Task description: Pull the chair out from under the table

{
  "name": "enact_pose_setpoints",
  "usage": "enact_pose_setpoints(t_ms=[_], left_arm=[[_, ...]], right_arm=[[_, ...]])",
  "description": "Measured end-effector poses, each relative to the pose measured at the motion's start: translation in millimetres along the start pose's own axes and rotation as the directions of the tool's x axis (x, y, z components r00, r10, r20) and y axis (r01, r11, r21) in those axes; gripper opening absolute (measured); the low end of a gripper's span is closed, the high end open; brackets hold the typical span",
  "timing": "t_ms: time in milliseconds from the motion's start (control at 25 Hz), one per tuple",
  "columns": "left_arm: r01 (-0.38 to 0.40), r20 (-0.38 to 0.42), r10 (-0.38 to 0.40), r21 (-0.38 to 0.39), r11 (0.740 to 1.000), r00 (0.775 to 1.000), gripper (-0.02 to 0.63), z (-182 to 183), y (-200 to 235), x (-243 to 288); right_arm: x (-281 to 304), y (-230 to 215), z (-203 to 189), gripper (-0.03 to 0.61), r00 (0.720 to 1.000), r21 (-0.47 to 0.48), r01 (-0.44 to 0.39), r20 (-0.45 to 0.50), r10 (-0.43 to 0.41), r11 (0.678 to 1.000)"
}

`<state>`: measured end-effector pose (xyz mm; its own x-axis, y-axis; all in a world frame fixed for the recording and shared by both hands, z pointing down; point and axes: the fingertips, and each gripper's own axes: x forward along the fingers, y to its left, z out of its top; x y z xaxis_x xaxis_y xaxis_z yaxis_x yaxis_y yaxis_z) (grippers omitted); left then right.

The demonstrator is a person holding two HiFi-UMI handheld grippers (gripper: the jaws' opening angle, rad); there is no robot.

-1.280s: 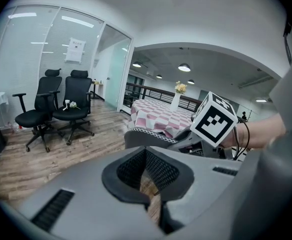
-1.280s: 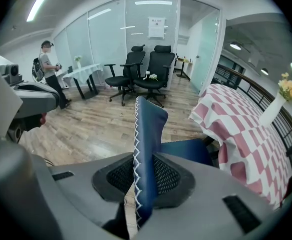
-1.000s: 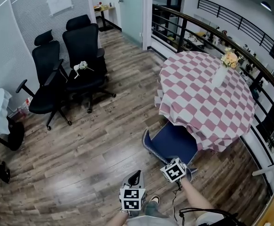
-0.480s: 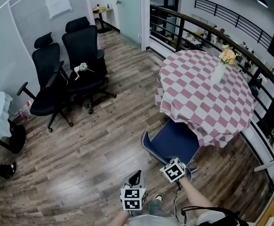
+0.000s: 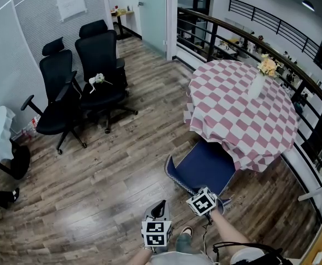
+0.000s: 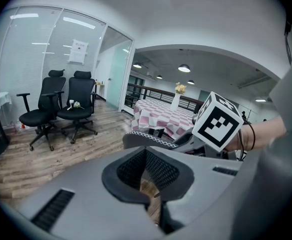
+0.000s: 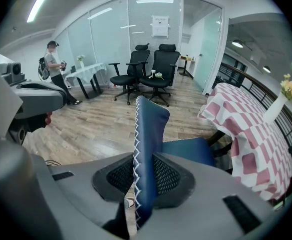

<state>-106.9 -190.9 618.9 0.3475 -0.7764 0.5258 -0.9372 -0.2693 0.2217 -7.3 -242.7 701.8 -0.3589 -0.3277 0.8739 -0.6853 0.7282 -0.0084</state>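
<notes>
Since the frame a second ago, the blue chair (image 5: pixel 202 167) has crept slightly toward the lower left of the head view, and a little more of its seat shows beyond the cloth. It stands at lower centre of that view, its far edge still tucked under the hanging hem and its backrest toward the person.

The right gripper (image 7: pixel 143 184) is clamped on the top of that backrest, with the blue panel and its white zigzag stitching between the pads. That hold is narrow and sits on a padded edge, so a sharp tug could slide the jaws off. Because the pull acts high on the chair, a leg snagging a joint in the plank floor (image 5: pixel 122 164) could tip it back instead of letting it slide. If the seat catches the hem, it may drag the pink-and-white checked tablecloth (image 5: pixel 235 117) and upset the vase of flowers (image 5: pixel 258 86) near the far edge.

The chair is upholstered in dark blue, with a flat seat and a thin upright back.

The left gripper (image 6: pixel 146 171) hangs beside it at bottom centre, its jaws narrowly parted around nothing. Two black office chairs (image 5: pixel 97 65) stand well apart at upper left.
</notes>
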Motion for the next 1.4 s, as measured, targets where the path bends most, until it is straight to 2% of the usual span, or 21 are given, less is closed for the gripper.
enact_pose_setpoints(t_ms=[1080, 1400], left_arm=[[0.025, -0.019, -0.025, -0.028, 0.999, 1.000, 0.003, -24, 26, -25], [0.037, -0.011, -0.038, -0.030, 0.999, 0.999, 0.003, -20, 36, -29]], right_arm=[[-2, 75, -8, 0.092, 1.000, 0.005, -0.028, -0.007, 0.028, 1.000], [-2, 101, -7, 0.092, 0.999, 0.020, -0.044, -0.015, 0.044, 0.999]])
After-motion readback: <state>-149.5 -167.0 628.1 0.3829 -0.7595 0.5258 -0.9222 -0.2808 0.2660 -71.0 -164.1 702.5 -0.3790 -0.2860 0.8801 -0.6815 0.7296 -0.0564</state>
